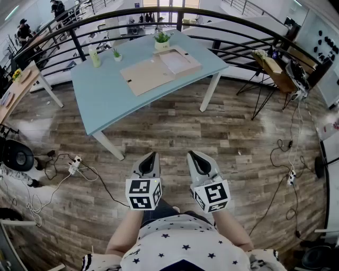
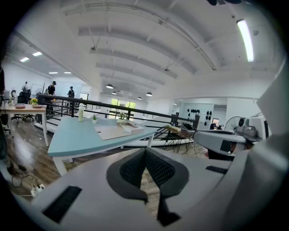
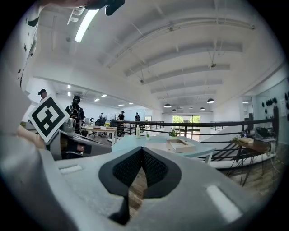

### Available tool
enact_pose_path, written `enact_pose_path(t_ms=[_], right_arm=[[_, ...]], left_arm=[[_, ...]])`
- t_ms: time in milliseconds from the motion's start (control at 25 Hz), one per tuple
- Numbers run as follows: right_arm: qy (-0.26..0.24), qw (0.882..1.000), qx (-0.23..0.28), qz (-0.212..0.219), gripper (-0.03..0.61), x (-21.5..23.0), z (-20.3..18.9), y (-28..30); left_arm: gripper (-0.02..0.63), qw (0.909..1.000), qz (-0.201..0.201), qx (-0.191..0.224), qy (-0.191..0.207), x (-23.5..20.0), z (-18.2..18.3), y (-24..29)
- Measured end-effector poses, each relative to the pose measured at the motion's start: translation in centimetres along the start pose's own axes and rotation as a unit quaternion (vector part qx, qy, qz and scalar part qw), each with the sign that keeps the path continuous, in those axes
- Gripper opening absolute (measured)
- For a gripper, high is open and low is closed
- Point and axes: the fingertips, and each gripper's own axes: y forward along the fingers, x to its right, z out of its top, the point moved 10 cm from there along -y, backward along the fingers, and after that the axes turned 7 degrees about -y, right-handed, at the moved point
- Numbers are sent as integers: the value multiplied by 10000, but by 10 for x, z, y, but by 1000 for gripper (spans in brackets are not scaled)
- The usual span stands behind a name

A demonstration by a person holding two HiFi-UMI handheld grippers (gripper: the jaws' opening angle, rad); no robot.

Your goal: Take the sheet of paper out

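On the light blue table point(image 1: 106, 95) lies an opened flat cardboard box point(image 1: 161, 68): its brown lid is flapped out to the left and a white sheet of paper point(image 1: 177, 60) shows in its tray. The box point(image 2: 118, 130) and table appear far ahead in both gripper views, box point(image 3: 180, 145). My left gripper point(image 1: 152, 156) and right gripper point(image 1: 193, 155) are held side by side close to my body, well short of the table, over the wooden floor. Both are shut with nothing between the jaws.
A bottle point(image 1: 95, 57) and two small potted plants point(image 1: 162, 38) stand at the table's far side. A black railing point(image 1: 159, 13) curves behind it. Cables and a power strip point(image 1: 74, 165) lie on the floor at left, more cables at right. People stand at distant desks.
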Motion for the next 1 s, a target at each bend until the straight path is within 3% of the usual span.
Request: enact_pose_path(t_ms=[400,680,1000], right_arm=[[77,9999,-3,-68,6,-34,7,-31],[109,9997,15,199,6,-44,8,-42],[243,9995,-128,151,56,-37,-5,-57]], left_arm=[[2,9999,13,145,-12,-7,-5,-51],[5,9998,-156,114,15,-2,-7,-62],[71,9995,-215,121,187,18,-21,-69]])
